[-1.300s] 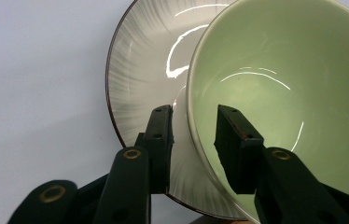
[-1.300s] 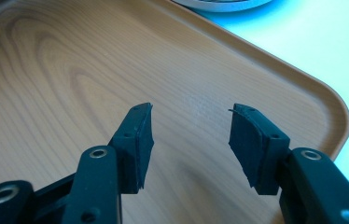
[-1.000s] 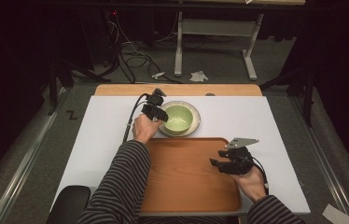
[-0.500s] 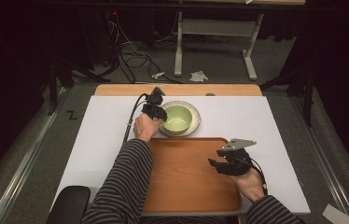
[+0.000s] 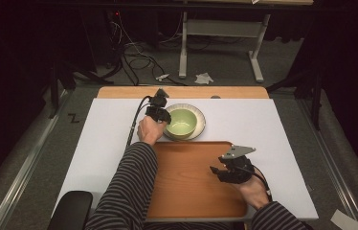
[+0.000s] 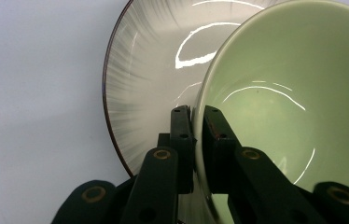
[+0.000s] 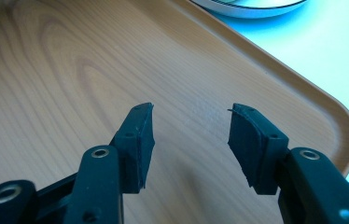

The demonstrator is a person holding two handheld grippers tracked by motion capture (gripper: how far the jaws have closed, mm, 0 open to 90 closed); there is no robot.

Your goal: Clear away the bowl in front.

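Note:
A pale green bowl (image 5: pixel 183 122) (image 6: pixel 280 107) sits in a wider grey-streaked plate (image 5: pixel 200 114) (image 6: pixel 149 79) at the back middle of the white table. My left gripper (image 5: pixel 160 112) (image 6: pixel 193 114) is at the bowl's left side. Its jaws have just been closing and now pinch the bowl's rim, one pad inside and one outside. My right gripper (image 5: pixel 217 171) (image 7: pixel 191 121) hovers open over the right part of the wooden tray (image 5: pixel 186 187) (image 7: pixel 70 70), with nothing between its pads.
The tray lies at the table's front middle, its far edge close to the plate (image 7: pixel 252 7). White tabletop (image 5: pixel 273 120) stretches to both sides. A black chair part (image 5: pixel 69 211) sits at the front left. Cables and a metal stand (image 5: pixel 215 43) are on the floor behind.
The right gripper has drifted slightly left over the tray. The left hand stays at the bowl's rim.

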